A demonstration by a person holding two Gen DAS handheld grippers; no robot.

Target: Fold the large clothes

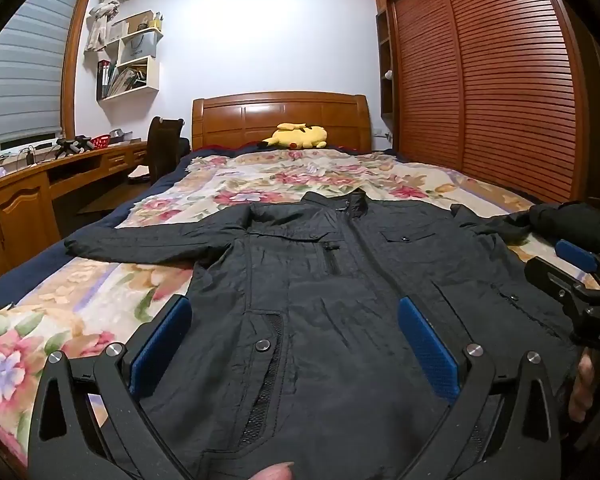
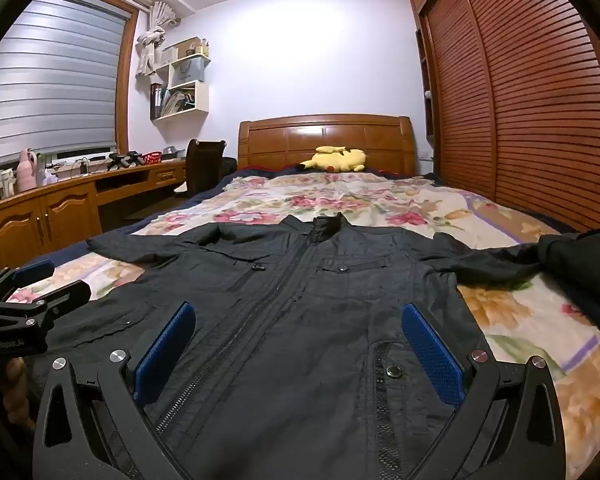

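Both grippers hang spread wide and empty over the hem end of a black jacket [image 1: 320,280], which lies front-up and flat on the bed [image 1: 80,288]. Directly under and ahead of the left gripper [image 1: 294,344] is the garment's lower panel with a snap pocket; the right gripper [image 2: 300,350] sits over the zipper line and the other lower pocket. The jacket's long axis runs straight away from both grippers, hem nearest, collar farthest, pointing toward the headboard [image 2: 326,140]. The sleeves stretch out crosswise: one lies flat off to the left of the left gripper, the nearer arm for it, while the other runs right of the right gripper and ends under or against a dark bundle [image 2: 580,256] whose nature is hard to make out. The hem itself is cut off below both views, so its edge cannot be seen. Beyond the collar, a yellow plush toy [image 2: 336,160] rests by the headboard.
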